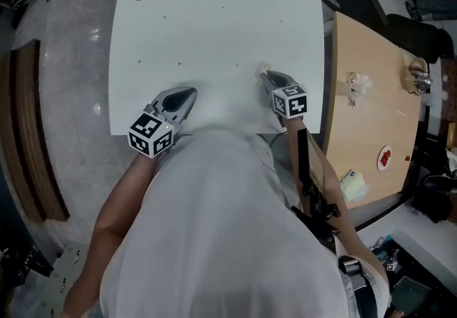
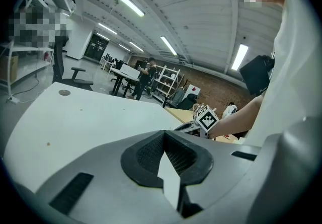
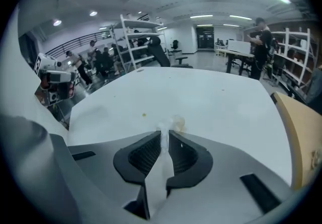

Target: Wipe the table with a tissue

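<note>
Tissue is gripped in the clenched right gripper, held low over the near side of the bench | left gripper is closed on nothing, over the near edge | specks are seen across the far surface | most of the wiping is judged not yet done.
</note>
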The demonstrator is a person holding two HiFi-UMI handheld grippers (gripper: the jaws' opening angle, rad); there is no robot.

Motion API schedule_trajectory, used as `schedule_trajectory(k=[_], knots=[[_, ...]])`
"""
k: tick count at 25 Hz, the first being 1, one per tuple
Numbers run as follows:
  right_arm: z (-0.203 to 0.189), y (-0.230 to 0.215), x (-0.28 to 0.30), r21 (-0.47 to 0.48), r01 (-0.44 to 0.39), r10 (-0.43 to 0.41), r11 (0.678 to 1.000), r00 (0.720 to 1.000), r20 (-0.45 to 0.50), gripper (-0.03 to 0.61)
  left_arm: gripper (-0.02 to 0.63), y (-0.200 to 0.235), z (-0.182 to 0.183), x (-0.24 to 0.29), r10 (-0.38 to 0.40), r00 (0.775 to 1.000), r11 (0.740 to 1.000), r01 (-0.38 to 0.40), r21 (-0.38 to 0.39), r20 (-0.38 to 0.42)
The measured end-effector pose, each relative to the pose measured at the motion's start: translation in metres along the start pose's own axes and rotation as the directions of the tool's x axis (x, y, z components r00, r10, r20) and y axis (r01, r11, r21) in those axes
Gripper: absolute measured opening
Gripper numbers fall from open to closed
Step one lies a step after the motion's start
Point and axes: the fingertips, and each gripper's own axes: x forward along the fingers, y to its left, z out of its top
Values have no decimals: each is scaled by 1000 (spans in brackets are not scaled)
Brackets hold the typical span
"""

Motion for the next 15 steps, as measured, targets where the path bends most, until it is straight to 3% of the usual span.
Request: schedule_trajectory(k=[4,8,15], knots=[[22,22,31,-133,-49,44,990,998,-36,52,6,7,-4,-15,48,999,999,-47,-14,18],[32,27,49,-224,-57,35,973,994,-101,52,6,11,-7,-35,101,994,994,-100,-36,30],[32,33,53,-351,98,-156,931,978,-142,49,6,18,-19,-58,168,985,984,-165,-73,43]])
